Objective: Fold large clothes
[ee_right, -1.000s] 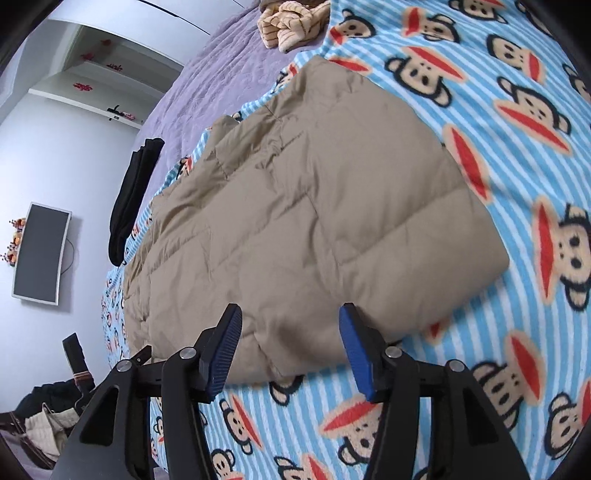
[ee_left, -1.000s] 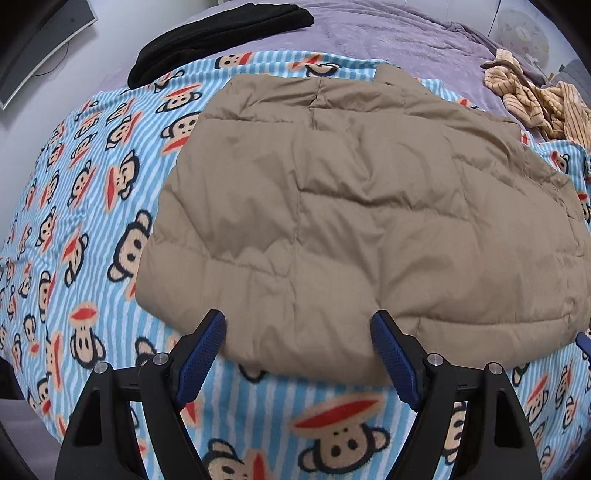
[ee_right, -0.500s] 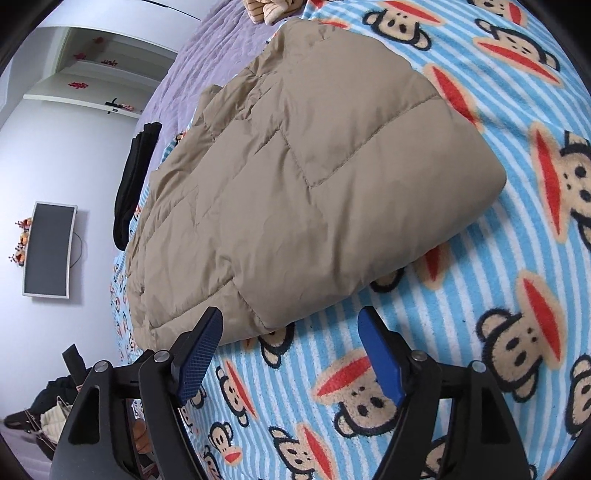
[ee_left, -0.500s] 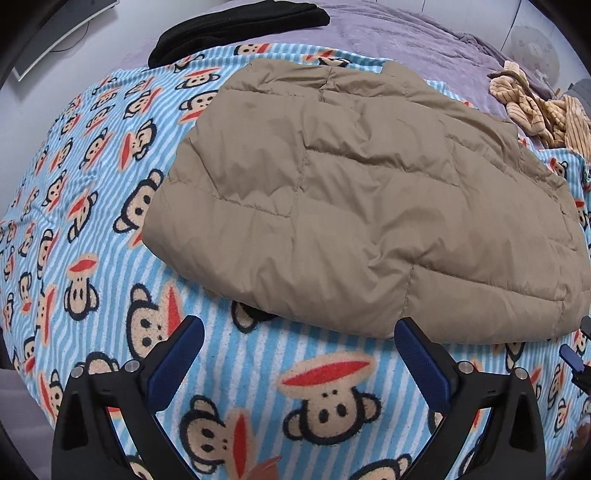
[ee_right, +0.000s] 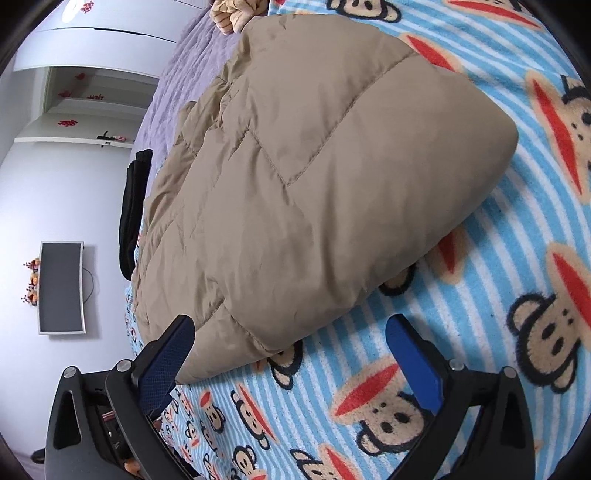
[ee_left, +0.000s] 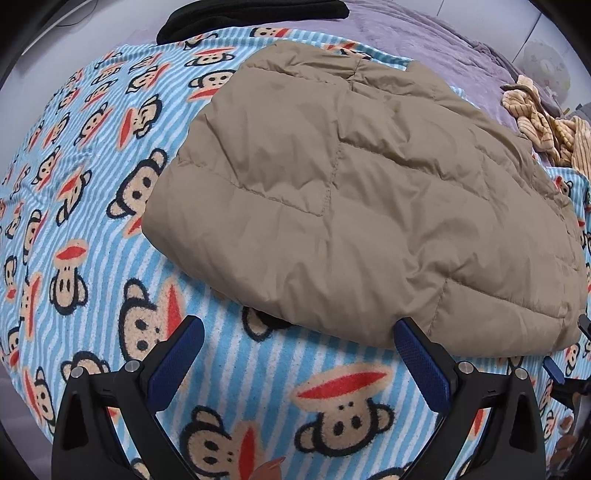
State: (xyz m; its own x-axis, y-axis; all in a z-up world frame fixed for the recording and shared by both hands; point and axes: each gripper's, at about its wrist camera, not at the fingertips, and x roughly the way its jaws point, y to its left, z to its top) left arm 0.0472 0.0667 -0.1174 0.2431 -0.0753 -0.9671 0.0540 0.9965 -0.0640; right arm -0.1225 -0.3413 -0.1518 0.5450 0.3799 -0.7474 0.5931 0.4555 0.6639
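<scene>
A tan quilted jacket (ee_left: 351, 206) lies folded on a blue striped monkey-print blanket (ee_left: 85, 192). My left gripper (ee_left: 299, 343) hovers just in front of the jacket's near edge, open wide, with only blanket between its blue pads. Its right fingertip (ee_left: 410, 343) sits at the jacket's hem. In the right wrist view the jacket (ee_right: 314, 192) fills the middle. My right gripper (ee_right: 290, 345) is at its near corner with jaws opening. The corner lies between the fingers, and the left pad (ee_right: 173, 350) is close beside the fabric without pressing it.
A black garment (ee_left: 251, 14) lies at the blanket's far edge, on a purple bedsheet (ee_left: 424, 33). A yellow striped garment (ee_left: 546, 125) is bunched at the far right. A wall-mounted screen (ee_right: 61, 288) and white shelves (ee_right: 81, 129) stand beyond the bed.
Both grippers' jaws have spread wider. The left gripper has drawn back off the jacket's edge, which was between its pads before. The right gripper has sunk closer to the jacket's corner and rolled.
</scene>
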